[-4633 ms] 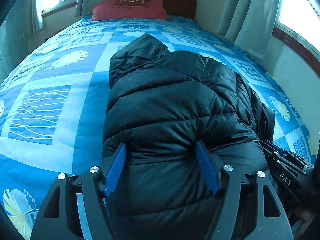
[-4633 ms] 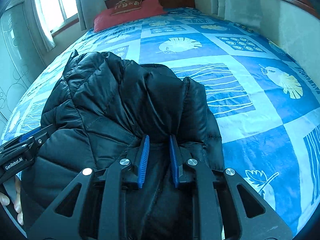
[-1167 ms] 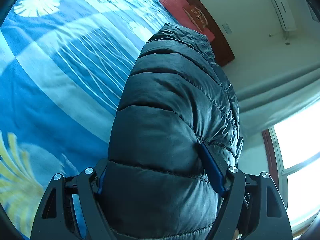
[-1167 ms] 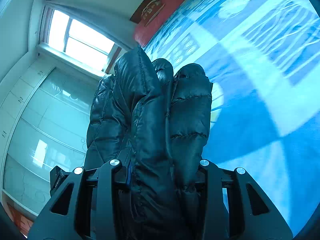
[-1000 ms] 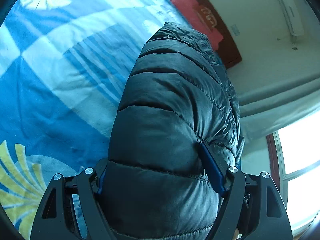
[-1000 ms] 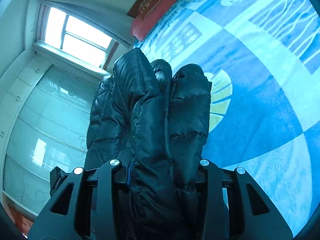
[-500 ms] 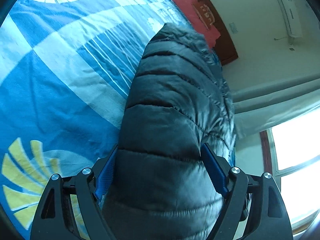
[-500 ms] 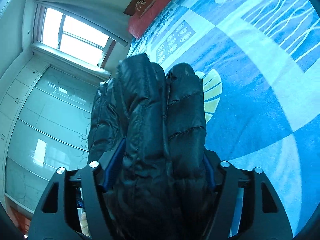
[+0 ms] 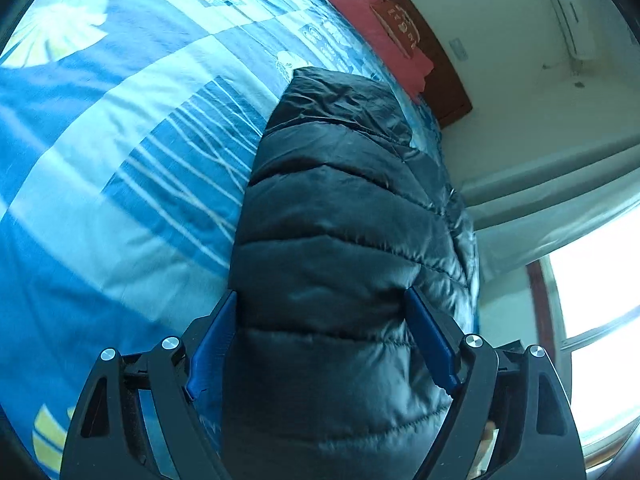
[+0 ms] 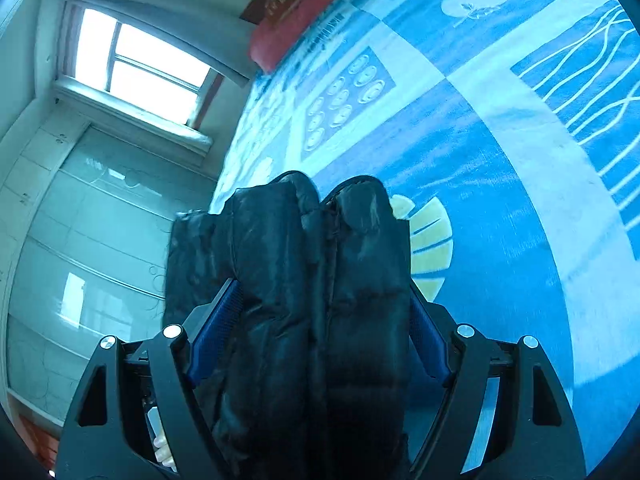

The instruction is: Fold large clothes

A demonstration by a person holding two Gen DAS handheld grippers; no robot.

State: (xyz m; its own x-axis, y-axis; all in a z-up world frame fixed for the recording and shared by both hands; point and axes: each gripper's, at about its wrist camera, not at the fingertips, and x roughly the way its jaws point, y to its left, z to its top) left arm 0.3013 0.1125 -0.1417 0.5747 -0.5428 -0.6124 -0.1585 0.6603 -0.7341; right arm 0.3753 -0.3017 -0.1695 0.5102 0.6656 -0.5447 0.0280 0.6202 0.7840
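A black quilted puffer jacket (image 9: pixel 340 220) is folded into a thick bundle over the blue patterned bedspread (image 9: pixel 120 128). My left gripper (image 9: pixel 324 336) has its jaws spread wide, with the jacket's bulk filling the gap between the blue pads (image 9: pixel 428 340). In the right wrist view the jacket (image 10: pixel 320 280) stands up as two padded folds between the wide-spread jaws of my right gripper (image 10: pixel 324 332), whose blue pads (image 10: pixel 216 328) flank it. Both views are tilted sideways.
A red pillow (image 9: pixel 376 36) and a dark wooden headboard (image 9: pixel 444 76) lie at the head of the bed. A bright window (image 10: pixel 136 68) and a glass-panelled wall (image 10: pixel 80 260) are beside the bed. Curtains (image 9: pixel 552 208) hang near another window (image 9: pixel 600 300).
Both grippers have opened from a tight grip to wide jaws over the last second. The jacket has dropped lower between the right jaws and more bedspread shows.
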